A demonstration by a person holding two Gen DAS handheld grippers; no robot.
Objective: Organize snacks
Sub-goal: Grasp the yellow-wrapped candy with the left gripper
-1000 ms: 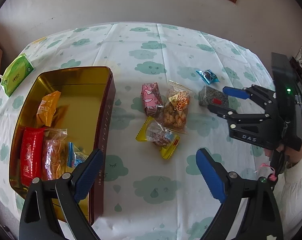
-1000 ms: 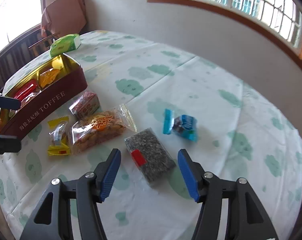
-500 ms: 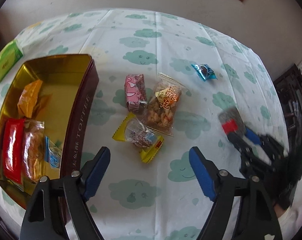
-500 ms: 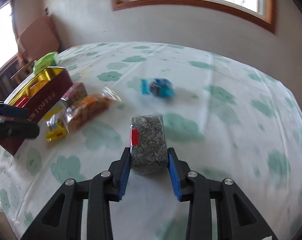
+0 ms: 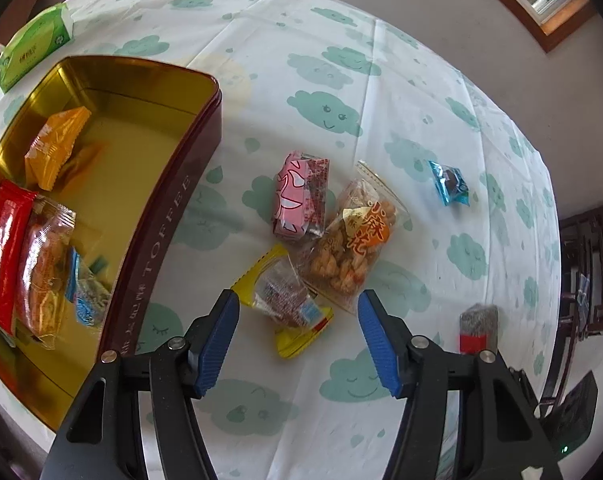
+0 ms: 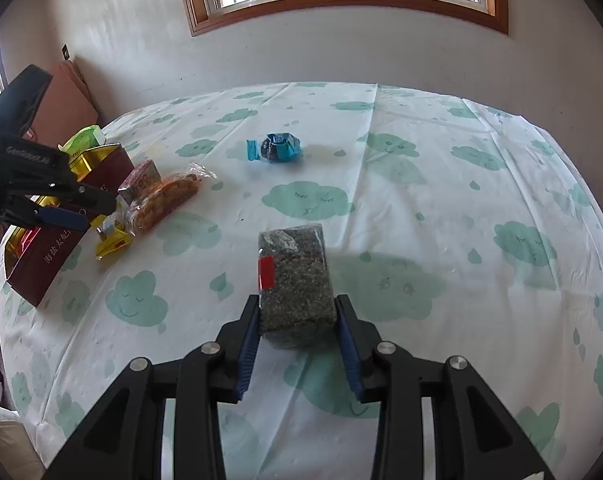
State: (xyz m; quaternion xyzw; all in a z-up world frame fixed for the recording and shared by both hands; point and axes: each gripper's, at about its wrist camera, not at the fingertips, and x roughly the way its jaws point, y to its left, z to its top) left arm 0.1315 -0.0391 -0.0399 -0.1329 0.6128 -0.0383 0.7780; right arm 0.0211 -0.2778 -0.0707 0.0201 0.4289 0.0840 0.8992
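Steeply tilted down, the left gripper [image 5: 297,336] hovers over the tabletop [image 5: 261,92], its jaws closing about halfway around the yellow-ended candy [image 5: 287,300] (pads not touching it). Meanwhile the right gripper [image 6: 297,340], angled downward, clamps the dark seed bar [image 6: 295,280] above the cloth.

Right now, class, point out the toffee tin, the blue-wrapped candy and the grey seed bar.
toffee tin [image 5: 169,216], left wrist view, maroon side wall.
blue-wrapped candy [image 6: 275,147], right wrist view, wrapper's middle.
grey seed bar [image 6: 295,280], right wrist view, top face.
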